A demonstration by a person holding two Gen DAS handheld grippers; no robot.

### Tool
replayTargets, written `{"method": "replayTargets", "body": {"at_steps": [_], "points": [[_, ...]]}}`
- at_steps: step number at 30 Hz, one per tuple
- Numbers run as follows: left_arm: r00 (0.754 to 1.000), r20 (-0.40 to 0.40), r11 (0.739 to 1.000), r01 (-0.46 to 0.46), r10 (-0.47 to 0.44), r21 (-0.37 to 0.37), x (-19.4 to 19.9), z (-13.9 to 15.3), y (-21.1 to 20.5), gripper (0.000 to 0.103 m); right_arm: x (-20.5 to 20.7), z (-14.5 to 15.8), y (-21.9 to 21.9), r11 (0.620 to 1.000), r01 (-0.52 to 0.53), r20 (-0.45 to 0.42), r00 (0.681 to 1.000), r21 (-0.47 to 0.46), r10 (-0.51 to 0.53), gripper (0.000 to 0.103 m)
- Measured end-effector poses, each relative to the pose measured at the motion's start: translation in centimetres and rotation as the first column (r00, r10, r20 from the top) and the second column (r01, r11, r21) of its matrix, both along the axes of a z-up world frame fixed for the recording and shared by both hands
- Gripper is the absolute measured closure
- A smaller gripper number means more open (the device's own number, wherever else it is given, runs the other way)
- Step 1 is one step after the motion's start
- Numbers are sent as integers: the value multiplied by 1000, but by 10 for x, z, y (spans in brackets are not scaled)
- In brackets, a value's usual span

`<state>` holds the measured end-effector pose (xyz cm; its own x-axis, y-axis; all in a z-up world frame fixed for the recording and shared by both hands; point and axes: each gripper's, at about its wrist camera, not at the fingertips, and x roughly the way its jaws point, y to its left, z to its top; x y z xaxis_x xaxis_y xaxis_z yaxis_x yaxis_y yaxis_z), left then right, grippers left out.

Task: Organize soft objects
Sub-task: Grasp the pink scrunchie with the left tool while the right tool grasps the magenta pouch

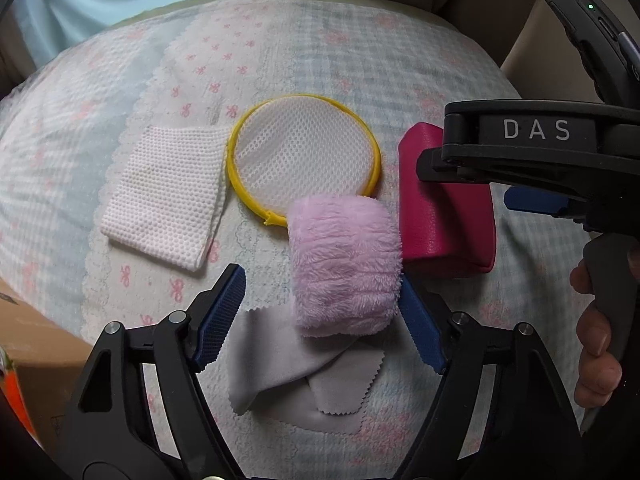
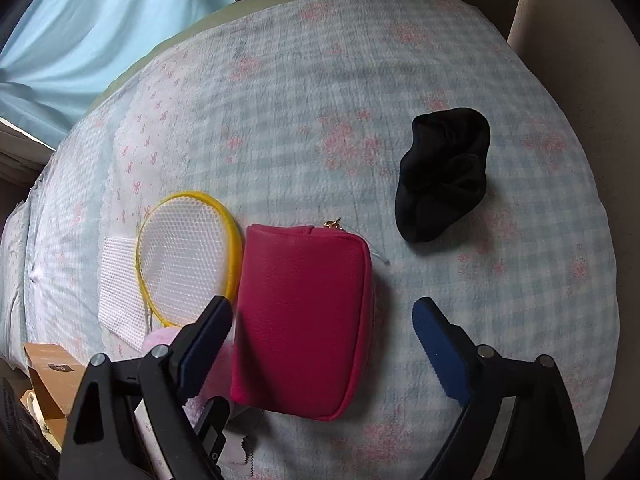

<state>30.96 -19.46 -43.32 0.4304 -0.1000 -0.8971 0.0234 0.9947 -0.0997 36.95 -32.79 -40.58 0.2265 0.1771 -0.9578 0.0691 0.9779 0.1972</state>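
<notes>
A fluffy pink roll (image 1: 344, 266) lies on the bed between my left gripper's (image 1: 320, 320) open fingers, close to the right pad (image 1: 420, 332). Under it lies a grey cloth (image 1: 296, 384) with zigzag edges. A round yellow-rimmed mesh pouch (image 1: 304, 156) and a folded white dotted cloth (image 1: 164, 196) lie beyond. A magenta zip pouch (image 2: 304, 320) lies between my right gripper's (image 2: 324, 356) open fingers, apart from both pads; it also shows in the left wrist view (image 1: 444, 216). A crumpled black sock (image 2: 444, 172) lies farther right.
The bed cover (image 2: 300, 120) is a blue check with pink bows. A cardboard box (image 1: 36, 344) stands at the bed's left edge. A light blue curtain (image 2: 92, 28) hangs behind. Beige upholstery (image 2: 580, 60) borders the right side.
</notes>
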Motion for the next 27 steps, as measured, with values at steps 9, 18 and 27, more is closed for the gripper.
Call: {"method": "replayTargets", "body": {"at_steps": [9, 18, 27], "points": [[999, -8, 999, 37, -37, -28, 13, -4, -3, 65, 4, -6, 12, 998, -30, 2, 1000, -47, 30, 46], [999, 20, 999, 31, -30, -36, 9, 9, 0, 67, -5, 5, 5, 1000, -4, 15, 1000, -30, 4, 63], [997, 73, 998, 33, -29, -51, -1, 53, 4, 68, -16, 52, 10, 1000, 8, 70, 998, -25, -6, 65]]}}
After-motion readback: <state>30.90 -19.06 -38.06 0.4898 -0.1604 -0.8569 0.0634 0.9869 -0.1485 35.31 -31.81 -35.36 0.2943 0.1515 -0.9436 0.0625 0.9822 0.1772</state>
